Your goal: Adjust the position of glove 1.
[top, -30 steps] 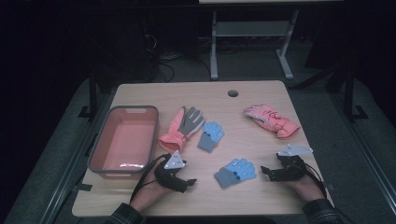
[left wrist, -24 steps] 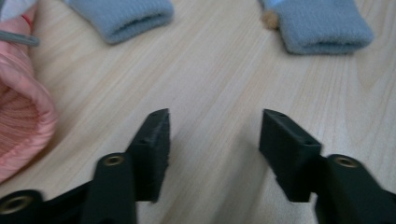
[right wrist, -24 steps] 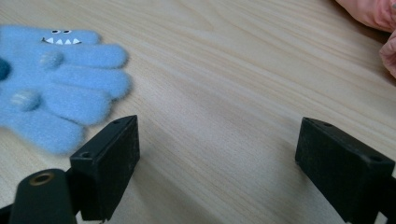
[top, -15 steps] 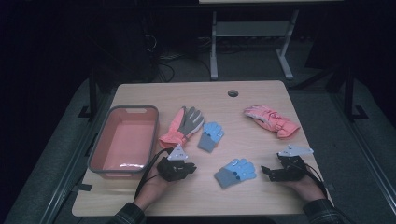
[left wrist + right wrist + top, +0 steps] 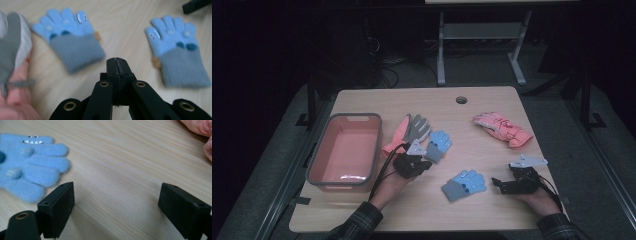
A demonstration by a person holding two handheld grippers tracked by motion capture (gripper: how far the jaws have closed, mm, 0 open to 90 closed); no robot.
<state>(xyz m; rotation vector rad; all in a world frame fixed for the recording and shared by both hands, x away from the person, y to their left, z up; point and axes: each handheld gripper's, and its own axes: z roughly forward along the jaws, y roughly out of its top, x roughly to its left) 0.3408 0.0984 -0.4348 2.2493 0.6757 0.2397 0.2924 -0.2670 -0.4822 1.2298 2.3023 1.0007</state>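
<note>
Glove (image 5: 72, 42) lies just beyond closed, empty left gripper (image 5: 117, 62); right gripper (image 5: 117, 200) gapes.

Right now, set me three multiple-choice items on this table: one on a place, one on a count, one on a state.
1. Where does the bin stand?
A. at the table's left side
B. at the right edge
C. between the blue gloves

2. How many small blue gloves lie on the table?
A. one
B. two
C. four

3. How are the left tool's jaws?
A. wide apart
B. shut on a glove
C. shut, with nothing between them

Key: 1 A, the bin sits left of the grey-and-pink glove. 2 B, one blue glove lies by the left tool, the other blue glove nearer the right tool. 3 C, the left gripper view shows the jaws pressed together, empty.
</note>
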